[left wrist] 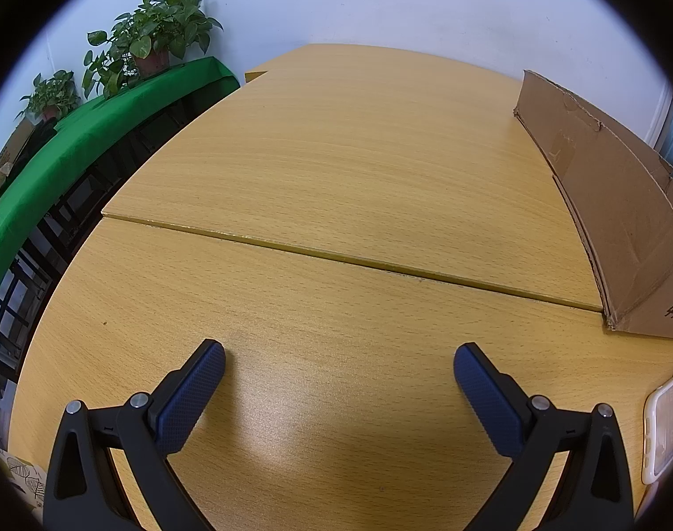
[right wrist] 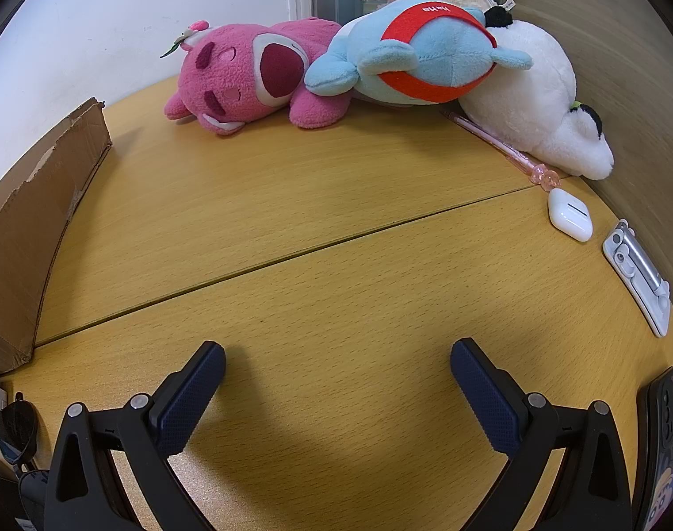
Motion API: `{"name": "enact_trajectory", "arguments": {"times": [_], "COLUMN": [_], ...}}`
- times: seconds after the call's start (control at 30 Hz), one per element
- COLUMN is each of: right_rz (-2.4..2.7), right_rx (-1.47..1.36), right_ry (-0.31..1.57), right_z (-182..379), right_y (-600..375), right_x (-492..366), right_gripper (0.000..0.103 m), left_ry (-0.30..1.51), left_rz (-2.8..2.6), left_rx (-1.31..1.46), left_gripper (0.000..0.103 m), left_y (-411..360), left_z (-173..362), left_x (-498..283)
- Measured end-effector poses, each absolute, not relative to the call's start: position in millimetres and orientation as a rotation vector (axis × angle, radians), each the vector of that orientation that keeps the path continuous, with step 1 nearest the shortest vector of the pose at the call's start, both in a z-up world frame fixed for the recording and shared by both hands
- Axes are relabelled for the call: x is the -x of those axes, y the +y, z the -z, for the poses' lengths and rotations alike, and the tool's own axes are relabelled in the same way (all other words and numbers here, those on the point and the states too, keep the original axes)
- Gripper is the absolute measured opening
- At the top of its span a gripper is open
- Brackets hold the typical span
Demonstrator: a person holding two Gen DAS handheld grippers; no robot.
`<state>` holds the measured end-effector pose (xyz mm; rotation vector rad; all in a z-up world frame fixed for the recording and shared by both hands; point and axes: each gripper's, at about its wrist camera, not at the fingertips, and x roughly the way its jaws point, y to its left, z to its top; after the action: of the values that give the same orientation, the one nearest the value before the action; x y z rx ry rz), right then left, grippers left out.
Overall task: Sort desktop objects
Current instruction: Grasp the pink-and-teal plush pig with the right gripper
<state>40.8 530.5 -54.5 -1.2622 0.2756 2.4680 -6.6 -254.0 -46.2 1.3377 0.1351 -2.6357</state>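
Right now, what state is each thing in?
left tool: open, empty
right tool: open, empty
cardboard box: torn rim, on desk
pink plush: lying down
blue plush: lying against pink plush
earbud case: closed
pink pen: flat beside white plush

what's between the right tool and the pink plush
Only bare table between right tool and pink plush, shown in the right wrist view.
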Motion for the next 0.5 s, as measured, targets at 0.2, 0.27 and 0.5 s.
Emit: {"name": "enact_trajectory", "arguments": {"times": [0.2,0.27,0.5], "right_rz": [-2.468,-2.468,-2.461], "right_rx": [1.262,1.262,1.258], "right_ry": [0.276,0.276,0.282], "right_z": [54,54,55], "right_y": [530,530,532], "right_x": [-41,-41,-40], "right_gripper": [0.103,0.103,0.103], "left_ry": [0.136,0.138,0.219], "left_rz": [2.636,2.632,2.642], "left_rx": [-1.338,-1.335,-1.325], "left_gripper": [0.103,0.103,0.102], "left_y": [-254,-254,-240], "left_z": [46,46,36], "left_x": [7,7,-10]}}
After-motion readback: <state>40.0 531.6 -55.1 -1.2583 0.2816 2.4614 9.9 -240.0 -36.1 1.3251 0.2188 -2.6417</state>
